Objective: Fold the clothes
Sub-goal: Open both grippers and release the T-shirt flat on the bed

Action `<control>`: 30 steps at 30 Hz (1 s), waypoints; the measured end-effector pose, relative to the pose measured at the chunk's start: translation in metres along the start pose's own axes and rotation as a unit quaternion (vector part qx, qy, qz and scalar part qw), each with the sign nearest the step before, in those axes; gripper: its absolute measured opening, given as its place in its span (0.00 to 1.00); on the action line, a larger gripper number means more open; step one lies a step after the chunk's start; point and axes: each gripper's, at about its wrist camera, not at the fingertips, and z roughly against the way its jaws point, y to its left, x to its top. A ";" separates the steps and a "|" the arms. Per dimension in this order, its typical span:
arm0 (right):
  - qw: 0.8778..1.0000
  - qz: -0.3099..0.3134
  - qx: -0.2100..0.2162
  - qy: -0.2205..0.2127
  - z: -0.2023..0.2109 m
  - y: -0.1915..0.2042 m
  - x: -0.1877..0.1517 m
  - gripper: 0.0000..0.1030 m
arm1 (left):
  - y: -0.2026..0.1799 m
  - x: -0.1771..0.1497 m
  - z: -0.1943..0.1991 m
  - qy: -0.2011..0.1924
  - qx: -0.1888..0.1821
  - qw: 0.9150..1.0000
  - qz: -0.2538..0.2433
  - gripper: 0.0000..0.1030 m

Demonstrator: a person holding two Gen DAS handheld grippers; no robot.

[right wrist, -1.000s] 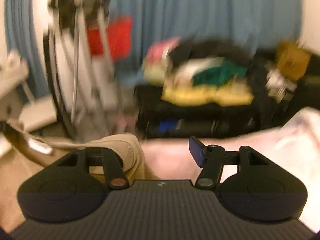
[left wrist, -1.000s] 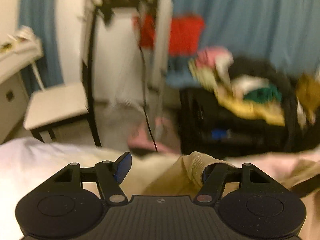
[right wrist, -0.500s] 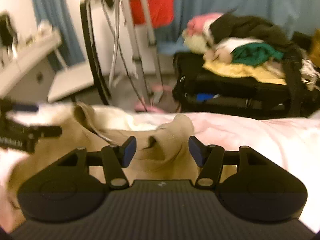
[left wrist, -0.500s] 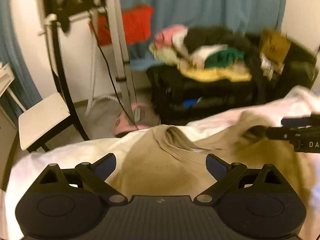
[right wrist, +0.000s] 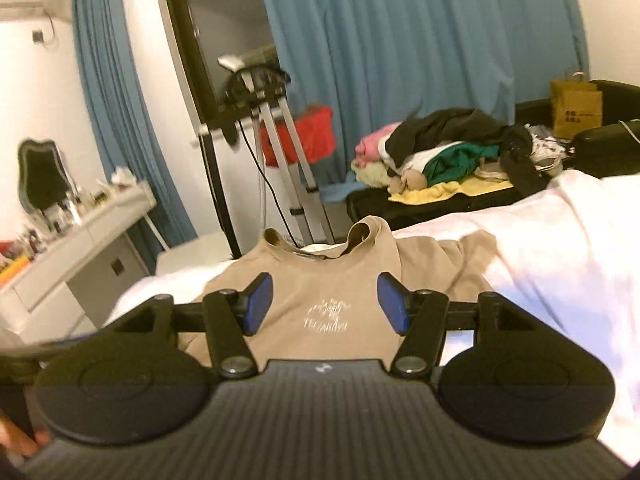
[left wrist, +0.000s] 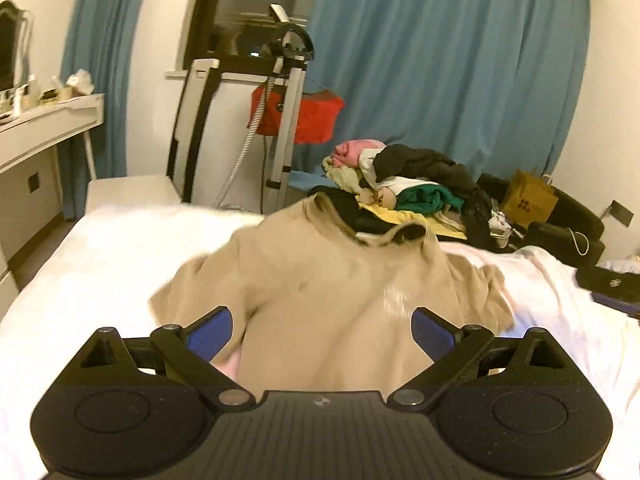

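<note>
A tan T-shirt (left wrist: 336,304) lies spread on the white bed (left wrist: 100,256) at frame centre. Left gripper (left wrist: 322,330) gapes wide, empty; right gripper (right wrist: 325,303) half-spread, gripping nothing.

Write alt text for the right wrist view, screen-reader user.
Open right gripper holds nothing, above a tan T-shirt spread print-side up, collar away, on a white bed. Behind: a clothes pile, blue curtains.
</note>
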 end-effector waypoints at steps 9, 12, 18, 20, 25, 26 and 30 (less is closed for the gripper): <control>0.998 -0.059 0.011 -0.013 0.049 -0.025 -0.056 0.61 | 0.047 -0.034 -0.006 0.049 0.005 0.991 0.128 0.90; 0.996 -0.081 0.021 -0.014 0.043 -0.034 -0.064 0.61 | 0.077 -0.034 -0.033 0.055 0.021 0.981 0.187 0.84; 0.995 -0.101 0.018 0.011 0.007 -0.053 -0.078 0.61 | 0.146 -0.041 -0.101 0.048 0.030 0.941 0.332 0.70; 0.994 -0.107 0.015 0.015 -0.005 -0.059 -0.080 0.61 | 0.160 -0.037 -0.120 0.030 0.030 0.933 0.357 0.65; 0.991 -0.129 0.001 0.028 -0.032 -0.077 -0.084 0.61 | 0.179 -0.010 -0.152 -0.005 0.066 0.931 0.360 0.29; 0.990 -0.135 -0.001 0.032 -0.037 -0.080 -0.085 0.61 | 0.183 -0.003 -0.160 0.001 0.070 0.931 0.359 0.23; 0.988 -0.147 -0.002 0.043 -0.051 -0.084 -0.087 0.61 | 0.193 0.039 -0.180 0.016 0.086 0.946 0.312 0.07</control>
